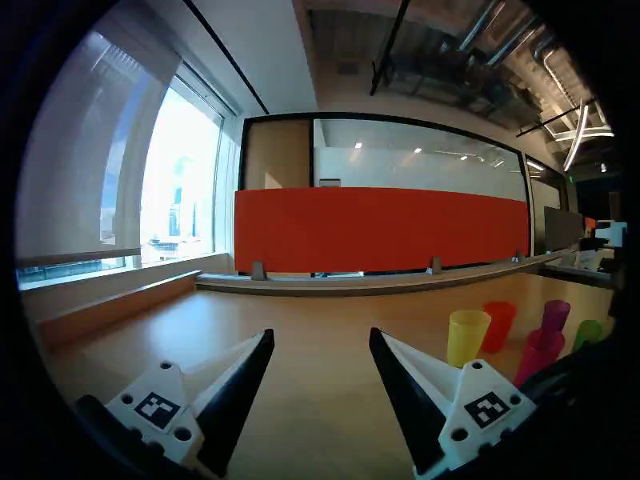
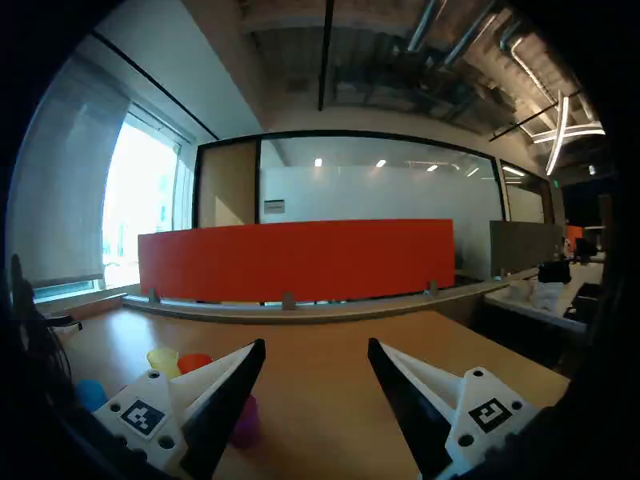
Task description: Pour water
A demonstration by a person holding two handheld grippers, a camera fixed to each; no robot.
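A broad wooden table [image 1: 320, 320] spreads from nine to three o'clock across the lower half of both views, backed at twelve by a long red divider [image 1: 376, 228], with a bright window [image 1: 180, 188] at about ten o'clock. The left gripper [image 1: 320, 376] hangs low over the bare wood with its fingers spread wide and nothing between them. The right gripper [image 2: 316, 384] is equally spread and empty, which I judge is a ready stance for reaching in. The task's things are the plastic cups. In the left gripper view they cluster at four o'clock: a yellow cup [image 1: 466, 336] nearest, an orange cup [image 1: 500, 324] just behind it, then a pink cup [image 1: 540, 356], a purple cup [image 1: 555, 314] and a green cup [image 1: 588, 332]. In the right gripper view they sit at eight o'clock, along with a blue cup [image 2: 90, 394]. That places the group between the two grippers, probably so either can reach. All stand upright; which one holds water I cannot tell.
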